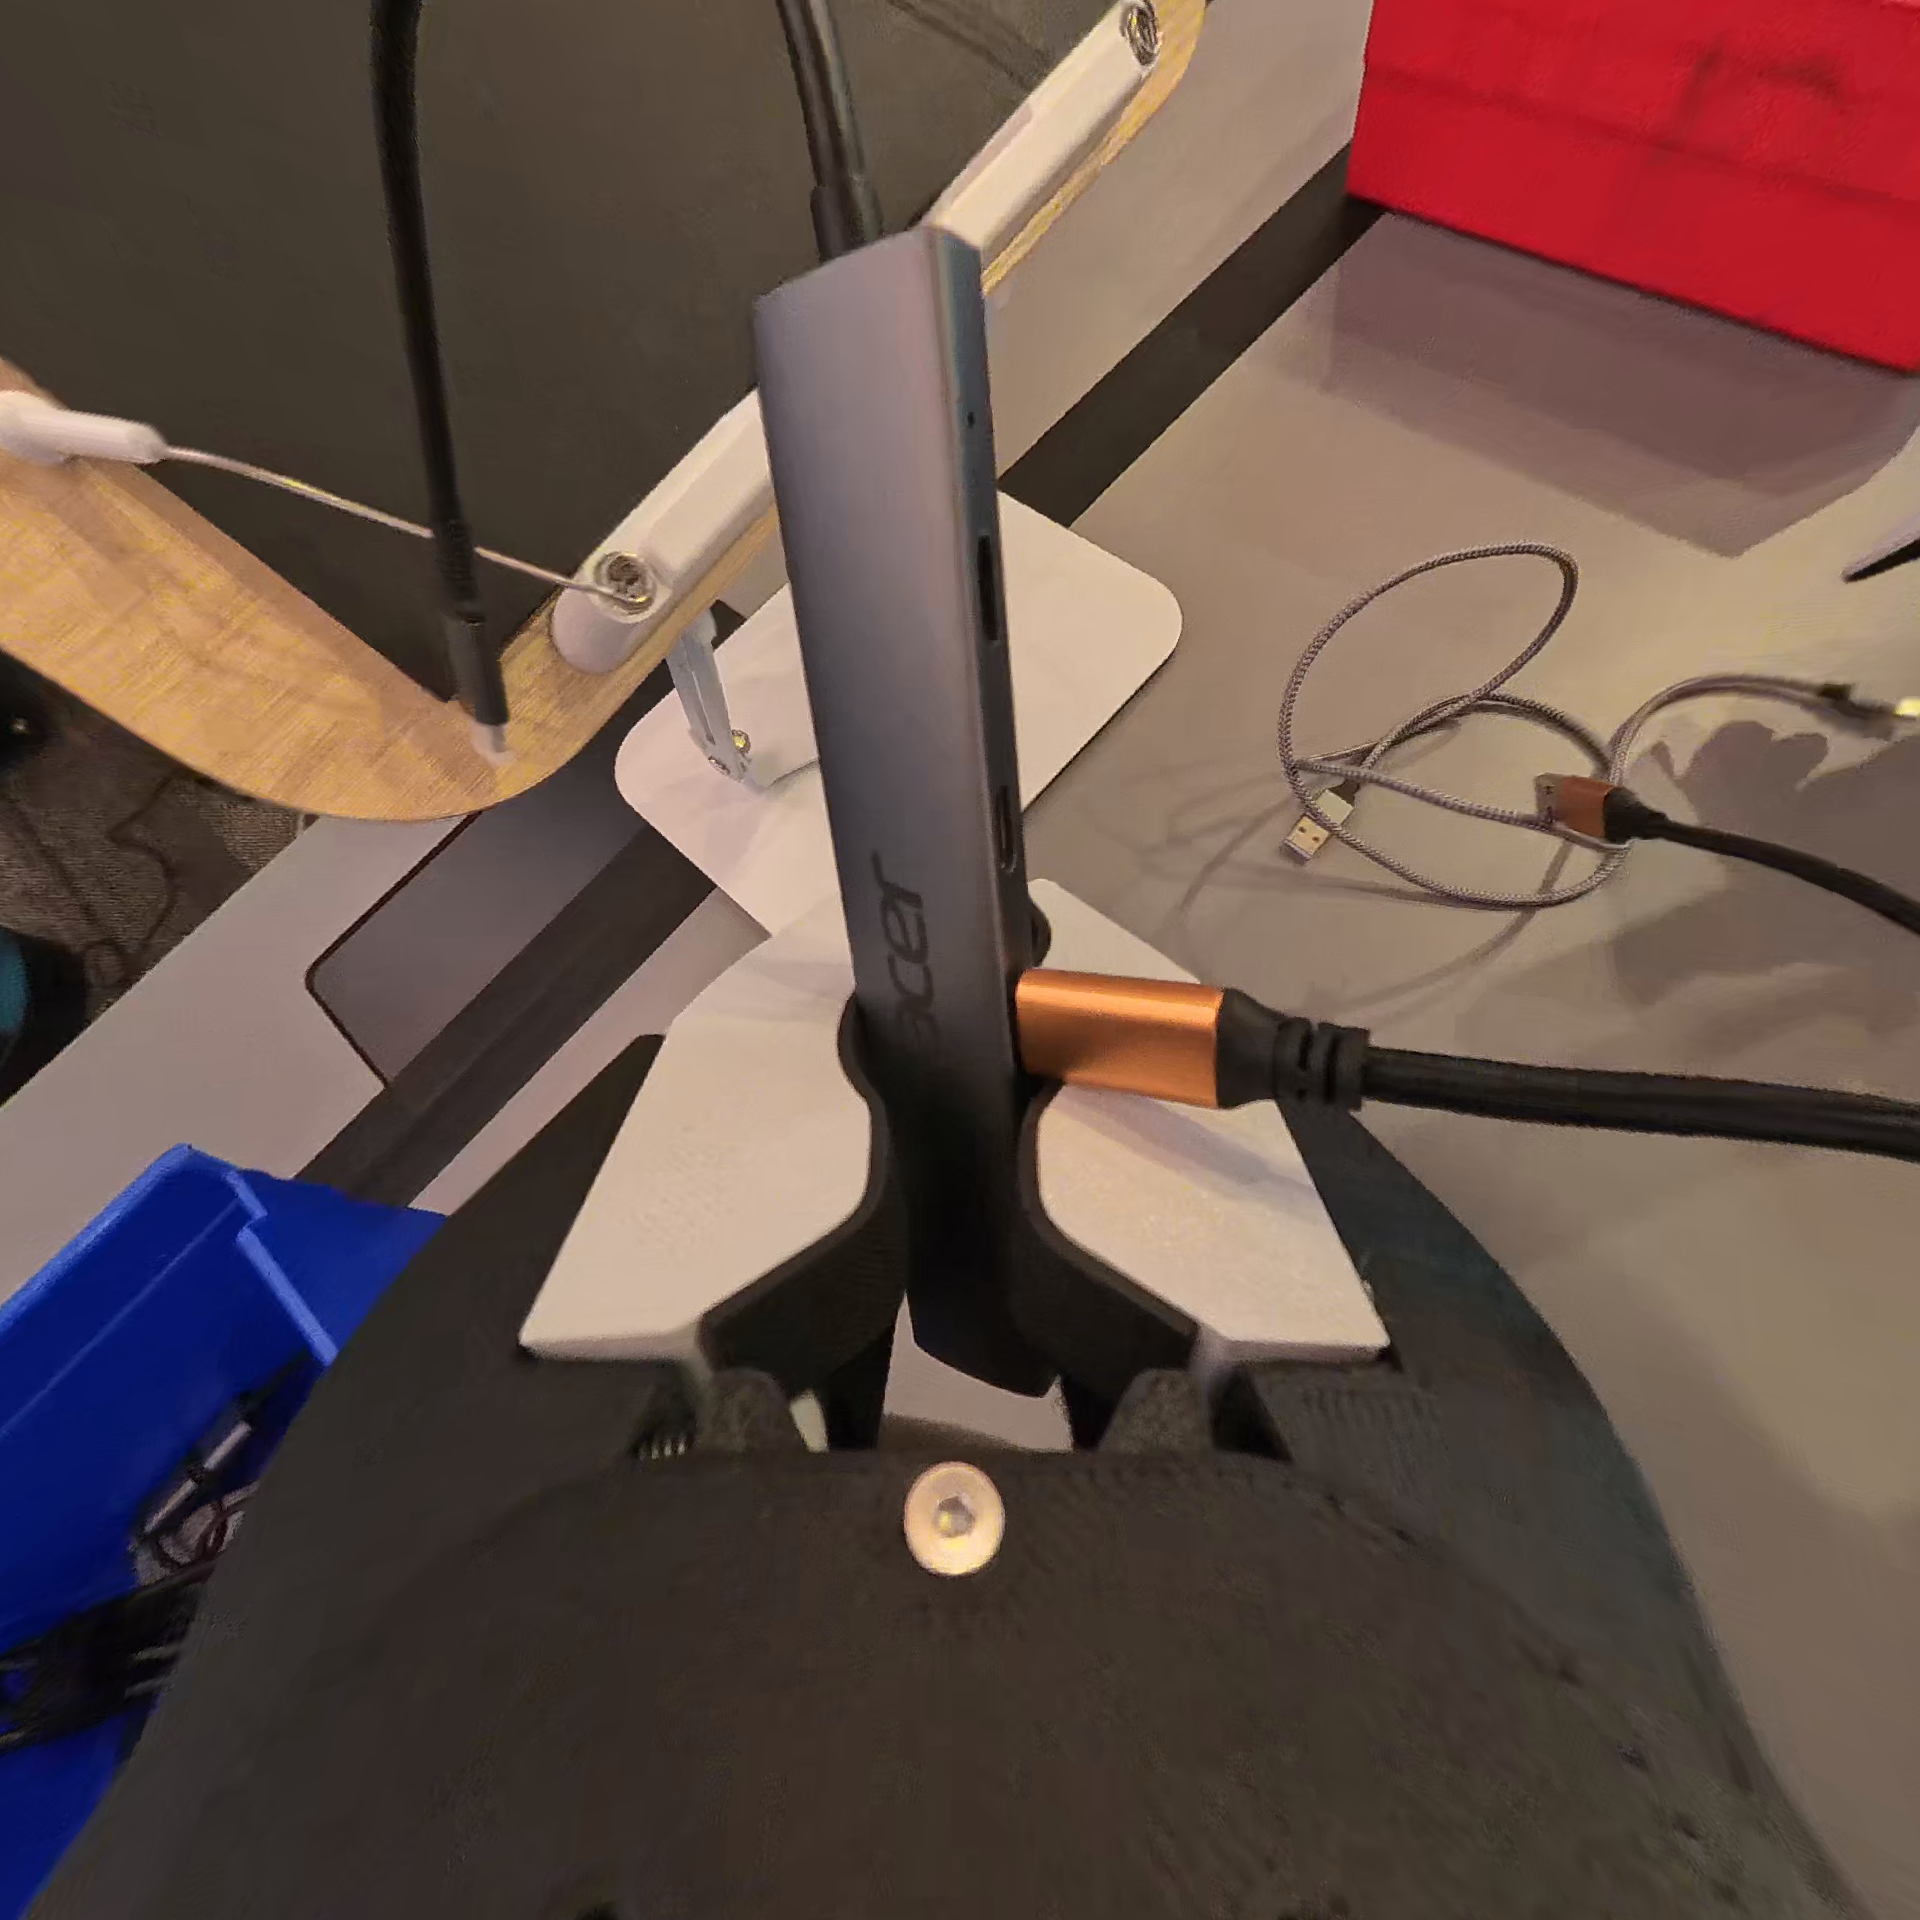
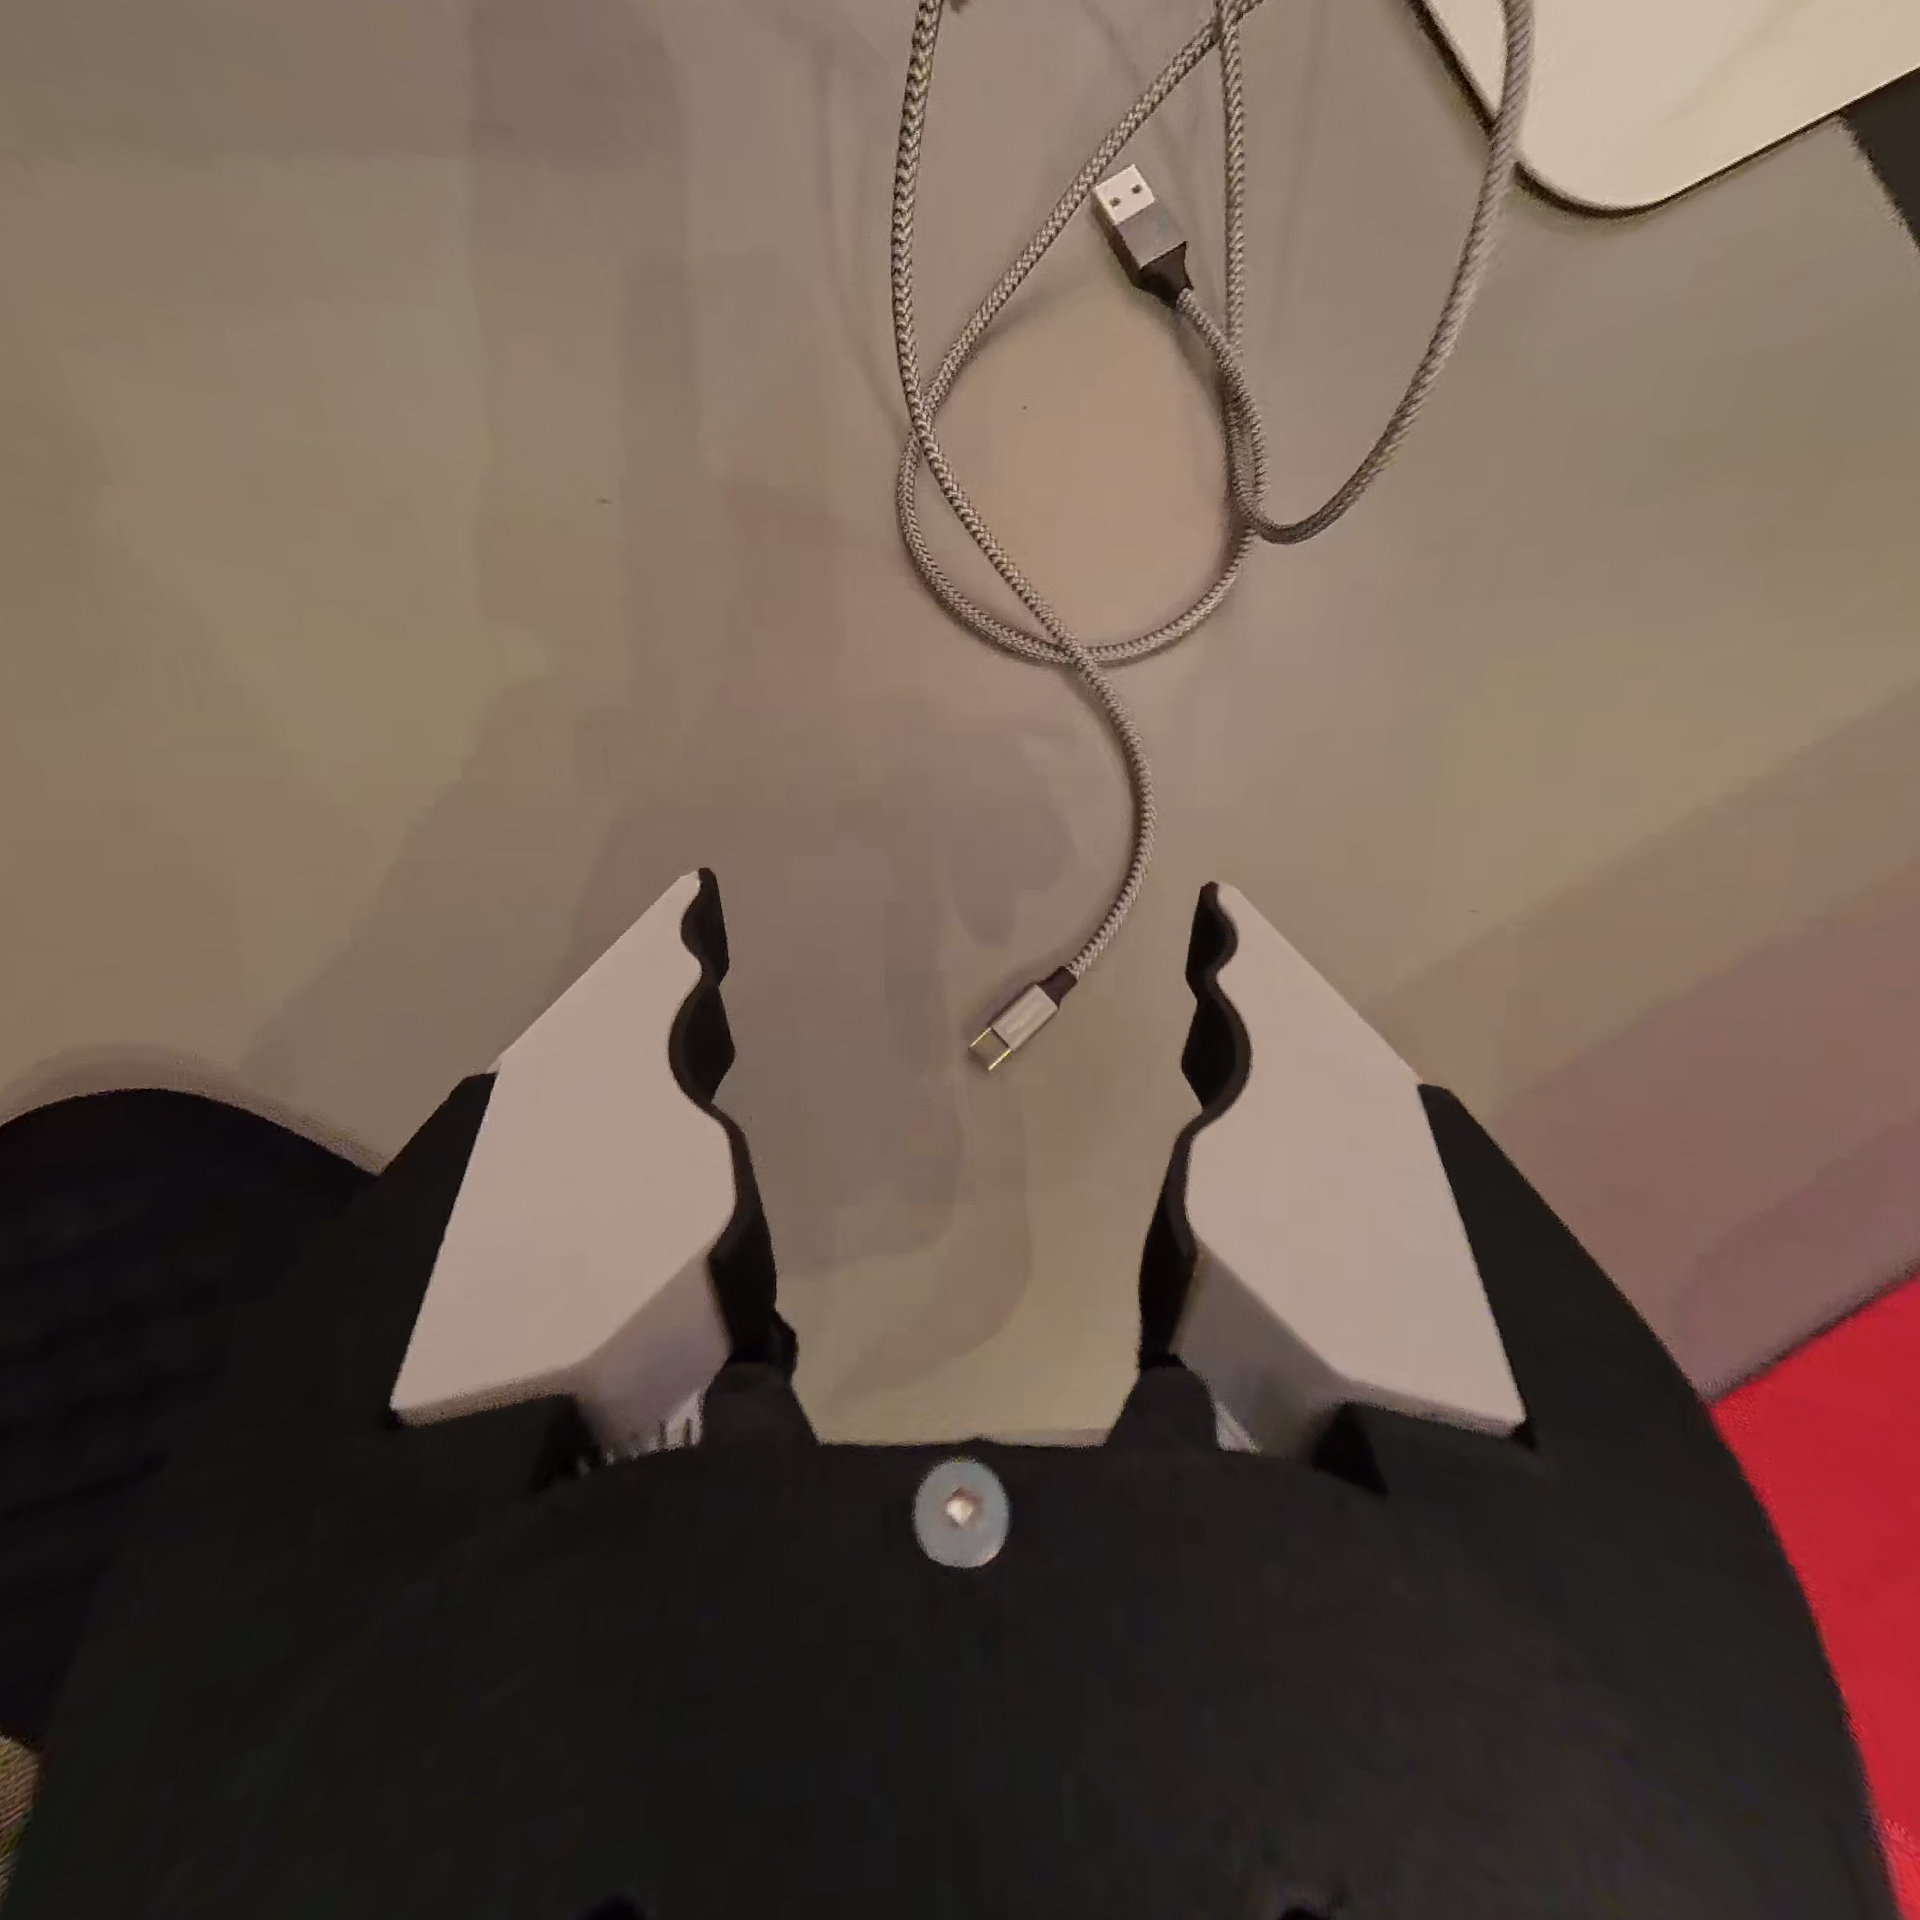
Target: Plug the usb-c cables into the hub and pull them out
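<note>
My left gripper (image 1: pixel 943 1029) is shut on a slim grey hub (image 1: pixel 883 644) and holds it upright above the table. A black cable with a copper-coloured plug (image 1: pixel 1122 1037) sits in the hub's right side, just beside the fingertips; its other copper end (image 1: pixel 1574 805) lies on the table. A grey braided cable (image 1: pixel 1455 727) lies coiled at the right. In the right wrist view my right gripper (image 2: pixel 954 904) is open and empty above the table, with the braided cable's USB-C plug (image 2: pixel 1013 1027) lying between its fingers. The cable's USB-A plug (image 2: pixel 1138 223) lies farther off.
A blue bin (image 1: pixel 135 1403) stands at the lower left. A red box (image 1: pixel 1642 145) sits at the far right, also at the right edge of the right wrist view (image 2: pixel 1829 1558). A white stand base (image 1: pixel 914 717) and a wooden board (image 1: pixel 208 644) with black cables lie behind the hub. The grippers' ends are close to 35 cm from one another.
</note>
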A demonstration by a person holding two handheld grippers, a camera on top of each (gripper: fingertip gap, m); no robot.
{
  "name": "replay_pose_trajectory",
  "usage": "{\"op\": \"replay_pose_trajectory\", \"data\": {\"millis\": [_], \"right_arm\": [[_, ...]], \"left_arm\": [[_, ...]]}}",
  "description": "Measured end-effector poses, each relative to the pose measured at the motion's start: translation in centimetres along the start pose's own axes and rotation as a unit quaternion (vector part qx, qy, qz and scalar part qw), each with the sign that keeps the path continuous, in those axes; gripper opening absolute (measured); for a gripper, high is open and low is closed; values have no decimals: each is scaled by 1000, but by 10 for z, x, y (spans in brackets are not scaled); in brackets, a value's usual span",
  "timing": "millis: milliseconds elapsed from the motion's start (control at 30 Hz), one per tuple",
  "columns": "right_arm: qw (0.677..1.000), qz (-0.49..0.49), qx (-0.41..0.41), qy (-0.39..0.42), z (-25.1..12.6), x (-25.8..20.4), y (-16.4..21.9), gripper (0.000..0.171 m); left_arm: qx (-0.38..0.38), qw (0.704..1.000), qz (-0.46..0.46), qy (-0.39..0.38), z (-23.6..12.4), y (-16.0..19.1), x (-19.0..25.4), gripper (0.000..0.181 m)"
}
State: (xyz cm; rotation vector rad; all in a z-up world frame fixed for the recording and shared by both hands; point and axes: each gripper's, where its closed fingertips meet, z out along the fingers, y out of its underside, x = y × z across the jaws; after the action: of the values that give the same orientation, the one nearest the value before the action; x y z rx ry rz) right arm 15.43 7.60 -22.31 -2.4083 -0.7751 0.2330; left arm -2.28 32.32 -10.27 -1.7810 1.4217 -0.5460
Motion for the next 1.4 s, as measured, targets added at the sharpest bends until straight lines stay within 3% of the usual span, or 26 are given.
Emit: {"op": "replay_pose_trajectory", "data": {"millis": [167,300,400,600,1033,1400], "right_arm": [[998,-27,31,39,-24,-5,-17,87],[989,-99,98,54,-32,-35,-66,83],[978,-161,127,47,-13,-72,-103,71],[966,-206,158,12,27,-111,-143,73],[968,-142,177,-104,58,-136,-139,70],[969,-102,178,-137,82,-141,-127,66]], "left_arm": [[-20,1000,6,-14,-6,15,0,20],[-28,999,-3,-16,-5,30,5,20],[-47,999,2,-9,2,44,16,20],[-74,997,10,0,13,70,42,19],[-166,983,75,-35,38,147,61,20],[-183,976,109,-39,45,153,65,27]]}}
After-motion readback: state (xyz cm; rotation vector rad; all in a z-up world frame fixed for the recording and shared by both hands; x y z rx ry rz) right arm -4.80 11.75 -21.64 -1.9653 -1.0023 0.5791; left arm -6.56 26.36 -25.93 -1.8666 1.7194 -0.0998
